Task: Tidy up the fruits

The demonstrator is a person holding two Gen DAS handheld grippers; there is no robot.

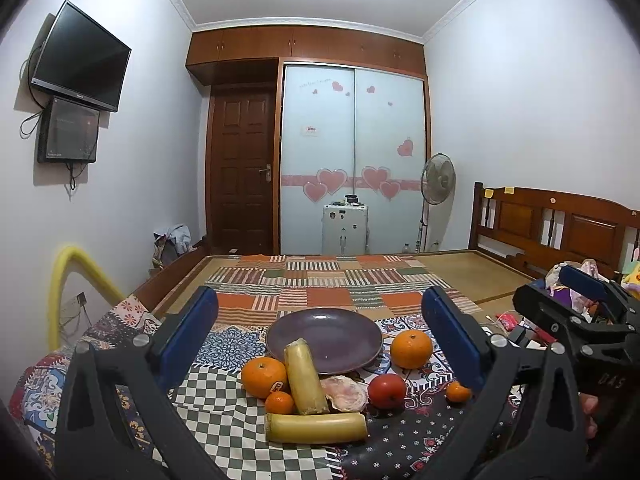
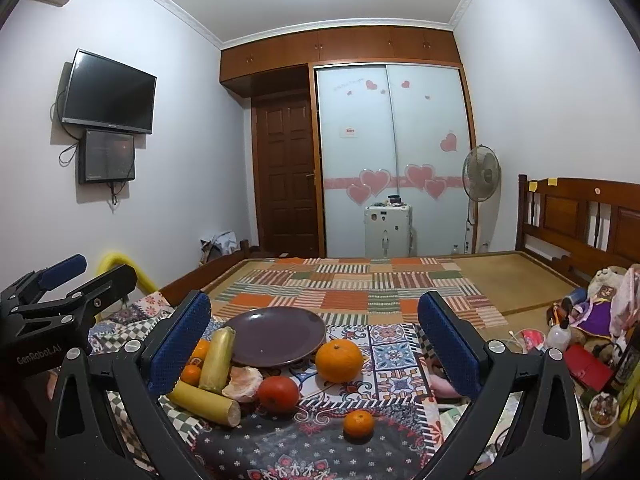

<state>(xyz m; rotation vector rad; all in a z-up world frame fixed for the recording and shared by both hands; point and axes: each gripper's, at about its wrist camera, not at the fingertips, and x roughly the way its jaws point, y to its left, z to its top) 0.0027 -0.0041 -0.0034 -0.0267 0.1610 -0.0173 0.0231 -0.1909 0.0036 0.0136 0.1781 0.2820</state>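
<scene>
An empty purple plate sits on the patterned cloth. In front of it lie two yellow sugarcane pieces, a big orange and a small one at the left, a peeled pink fruit piece, a red tomato, a big orange at the right and a small orange. My left gripper is open, held back from the fruit. My right gripper is open and empty, also held back.
The cloth covers the near end of a bed with a patchwork blanket and a wooden headboard at the right. Toys, bottles and clutter lie to the right. A yellow tube stands at the left.
</scene>
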